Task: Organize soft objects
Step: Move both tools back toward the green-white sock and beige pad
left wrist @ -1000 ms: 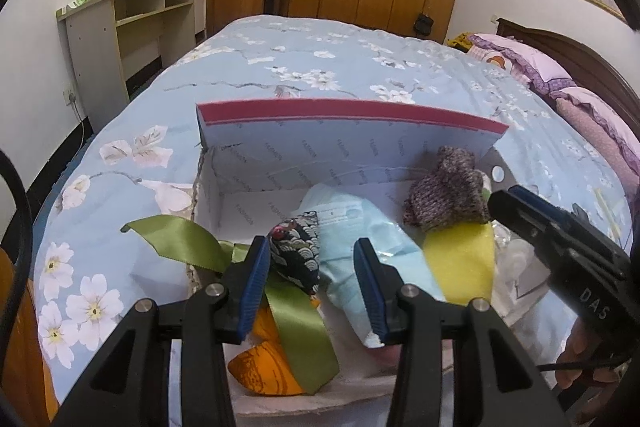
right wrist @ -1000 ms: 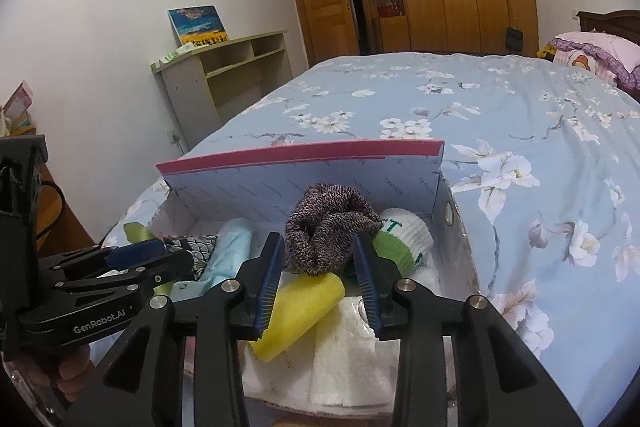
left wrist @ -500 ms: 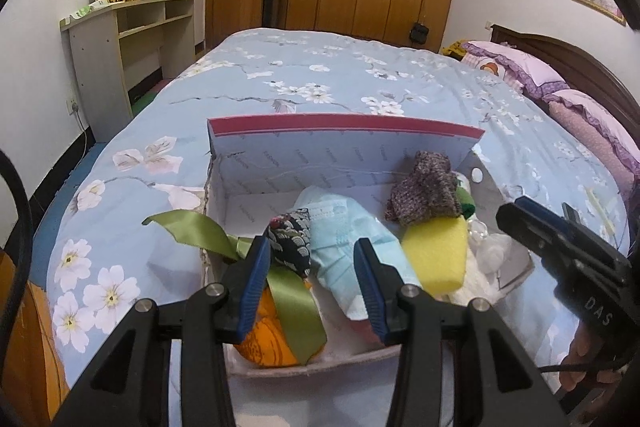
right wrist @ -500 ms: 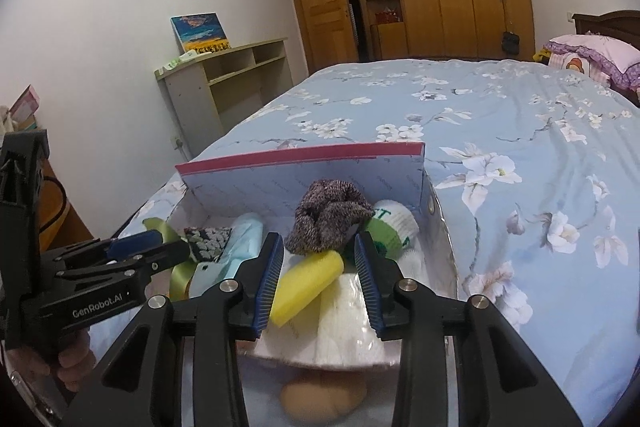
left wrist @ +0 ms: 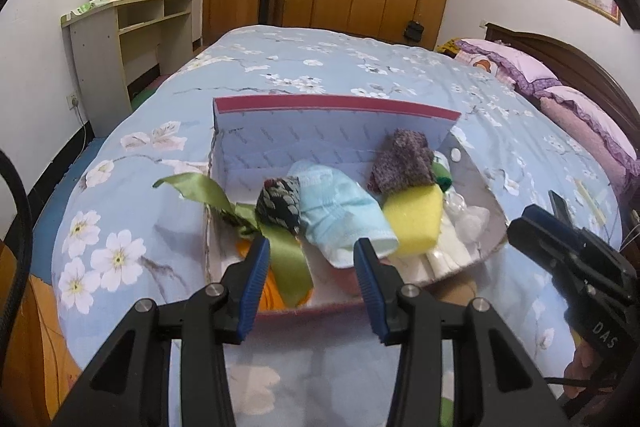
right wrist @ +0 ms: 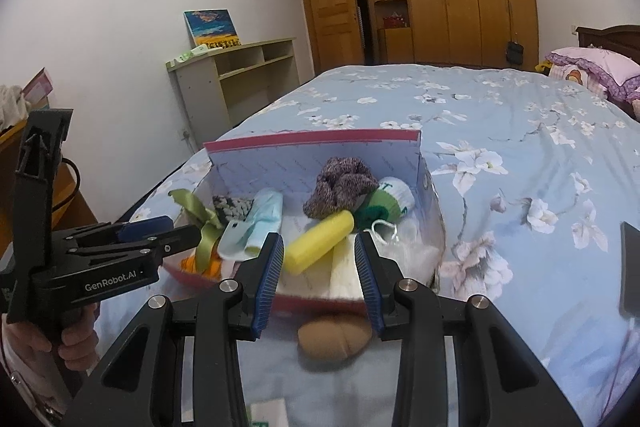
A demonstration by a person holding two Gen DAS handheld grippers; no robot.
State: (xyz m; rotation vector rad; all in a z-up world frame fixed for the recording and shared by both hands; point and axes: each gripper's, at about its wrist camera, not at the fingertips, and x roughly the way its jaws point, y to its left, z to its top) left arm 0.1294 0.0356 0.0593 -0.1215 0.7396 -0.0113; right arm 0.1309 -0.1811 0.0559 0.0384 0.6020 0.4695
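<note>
Both grippers have drawn back from the box [left wrist: 336, 107]. Left gripper [left wrist: 308, 283] and right gripper [right wrist: 320, 279] jaws part-open, empty. Tan item [right wrist: 334, 341], blurred, possibly a cushion.

Glossy satin ribbon [left wrist: 208, 193], fuzzy knit sock [left wrist: 404, 163], matt yellow sponge [left wrist: 416, 223].

From my remote seat I see an open white box [right wrist: 320, 163] with a red rim lying on the flowered bedspread, packed with soft things: a yellow sponge [right wrist: 320, 241] lying at a slant, a mottled knit sock [right wrist: 340, 191], a pale blue cloth [left wrist: 340, 215], a dark patterned pouch [left wrist: 280, 203] and a green ribbon [left wrist: 212, 195] (draped over the left wall). A tan soft ball [right wrist: 334, 341] lies outside, just beside the near wall.
</note>
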